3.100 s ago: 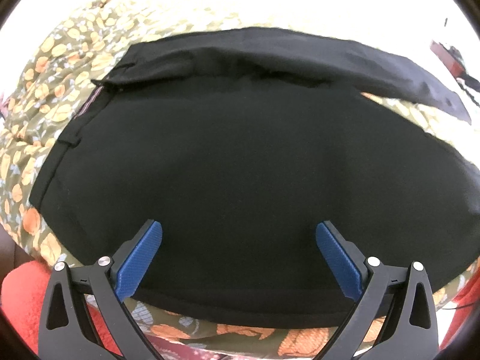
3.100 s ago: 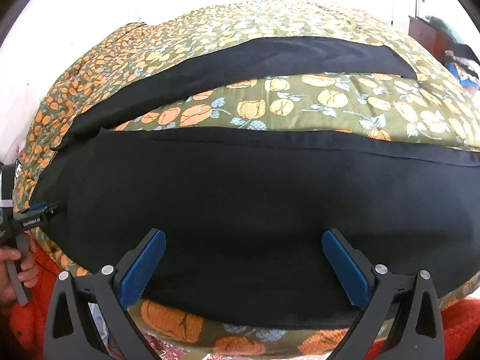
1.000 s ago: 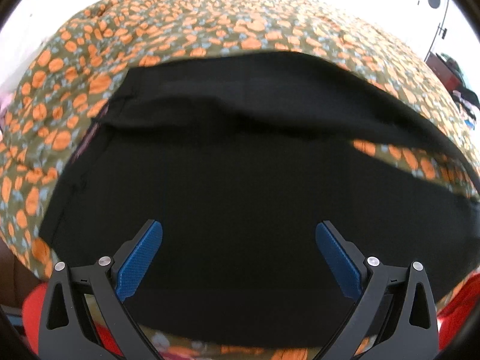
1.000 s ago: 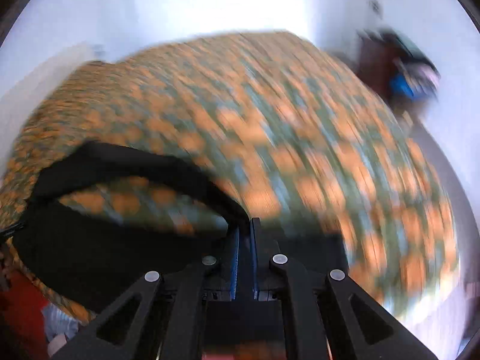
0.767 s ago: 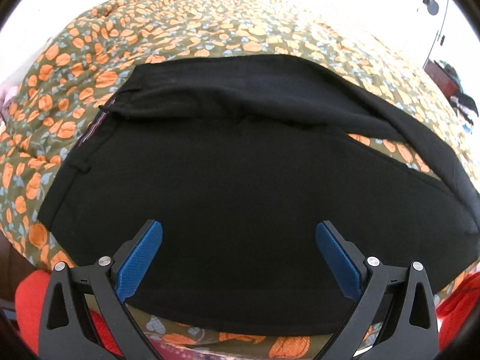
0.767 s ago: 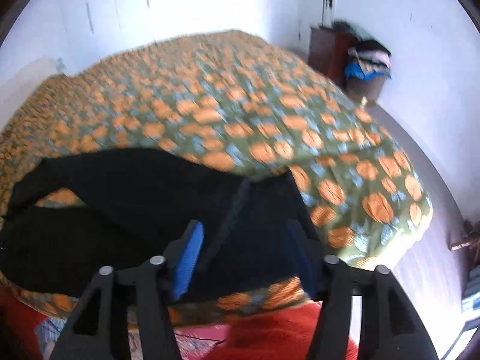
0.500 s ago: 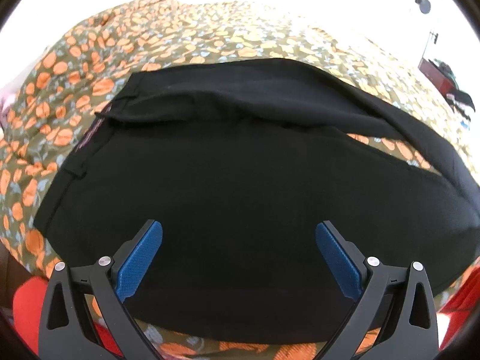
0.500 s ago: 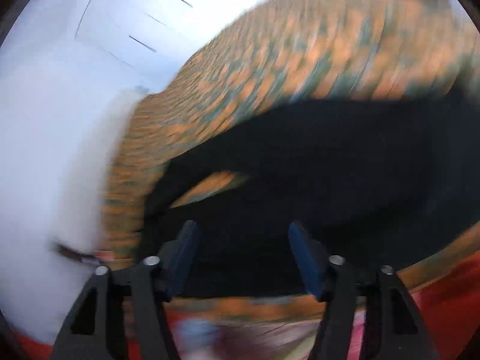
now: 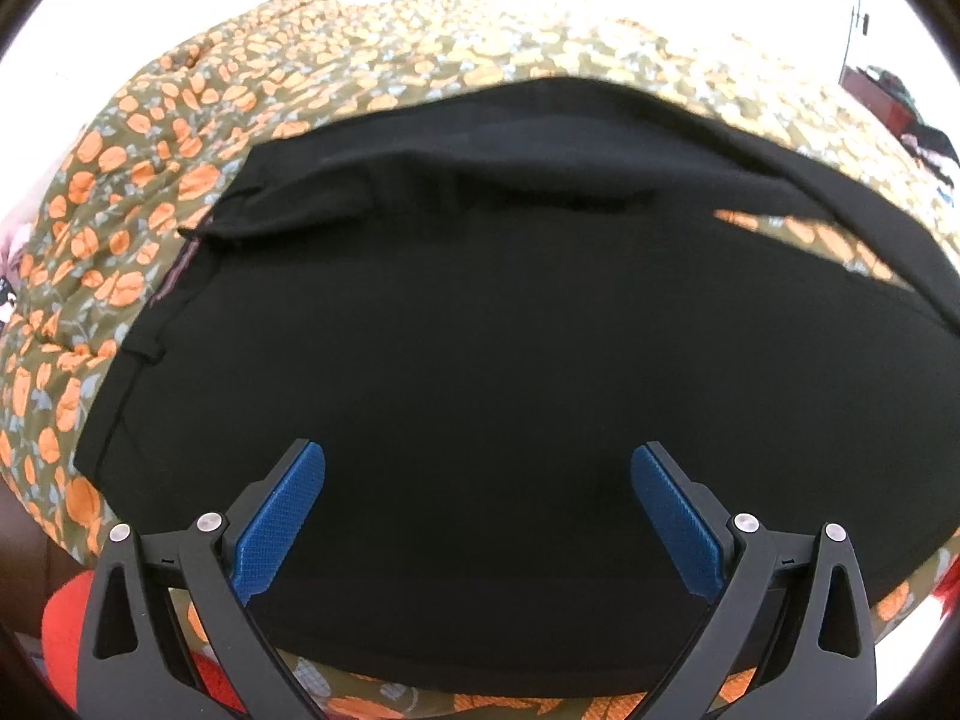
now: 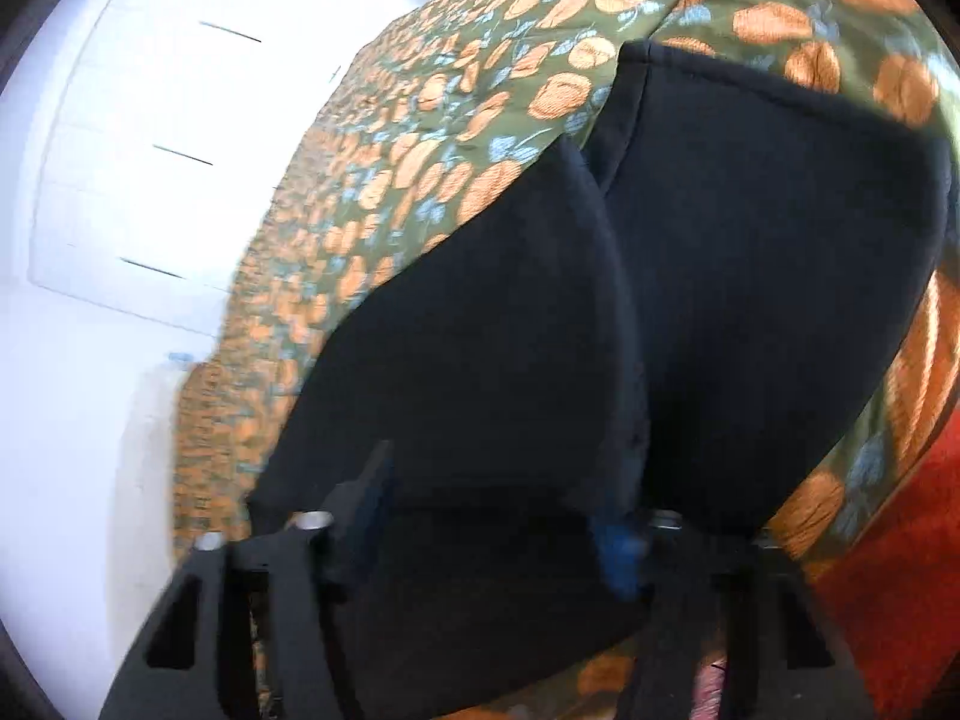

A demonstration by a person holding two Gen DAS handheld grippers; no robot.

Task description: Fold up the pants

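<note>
Black pants, one pair, one floral bedspread

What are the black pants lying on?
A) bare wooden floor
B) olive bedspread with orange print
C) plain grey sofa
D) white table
B: the black pants are spread flat on an olive bedspread with orange print, which shows around them in both wrist views.
</note>
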